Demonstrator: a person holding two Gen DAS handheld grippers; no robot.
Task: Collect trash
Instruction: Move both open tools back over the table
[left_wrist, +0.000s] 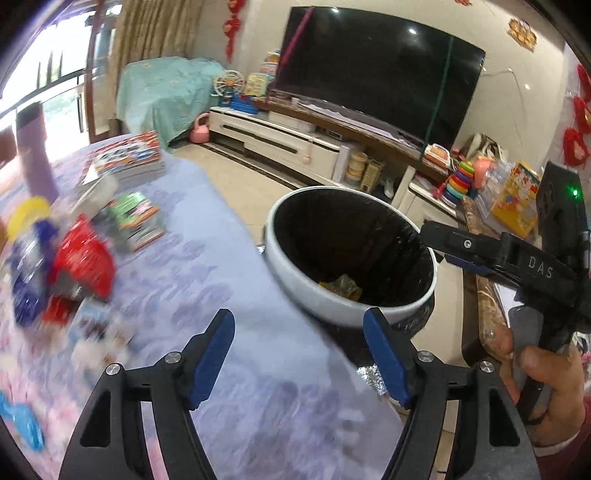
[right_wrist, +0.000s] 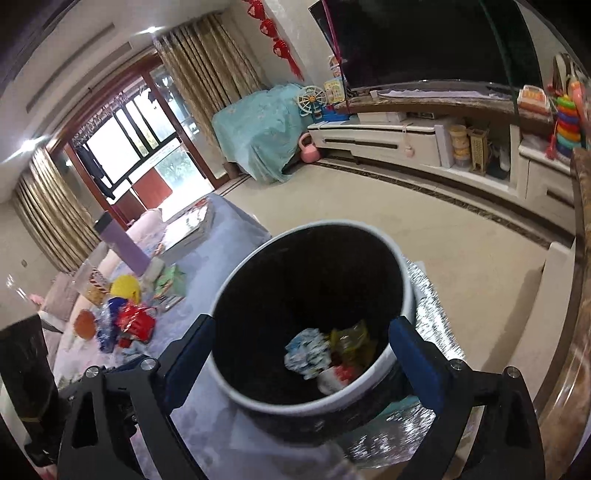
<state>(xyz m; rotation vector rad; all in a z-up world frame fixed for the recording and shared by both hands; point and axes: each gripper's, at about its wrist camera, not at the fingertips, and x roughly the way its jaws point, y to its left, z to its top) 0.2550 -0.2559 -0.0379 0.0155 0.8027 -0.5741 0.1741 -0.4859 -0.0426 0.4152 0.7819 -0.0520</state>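
Observation:
A white bin (left_wrist: 295, 275) with a black liner stands at the edge of the purple-clothed table (left_wrist: 207, 236). My left gripper (left_wrist: 299, 317) is open and empty, low over the cloth just left of the bin. My right gripper (right_wrist: 302, 323) is open above the bin's mouth (right_wrist: 295, 405), with nothing between its pads; a hand (left_wrist: 546, 373) holds it in the left wrist view. Inside the bin lie a blurred blue-and-white wrapper (right_wrist: 308, 350), a yellow wrapper (right_wrist: 349, 339) and a red-and-white scrap (right_wrist: 338, 376). A red wrapper (left_wrist: 83, 258) and a blue wrapper (left_wrist: 27, 284) lie on the table's left.
A purple bottle (left_wrist: 33, 147), stacked books (left_wrist: 129, 155), a green booklet (left_wrist: 136, 218) and a yellow object (left_wrist: 27, 214) crowd the table's far left. Silver foil (right_wrist: 432, 306) lies under the bin. Past the table's edge are floor, a TV (left_wrist: 380, 70) and its cabinet (left_wrist: 280, 140).

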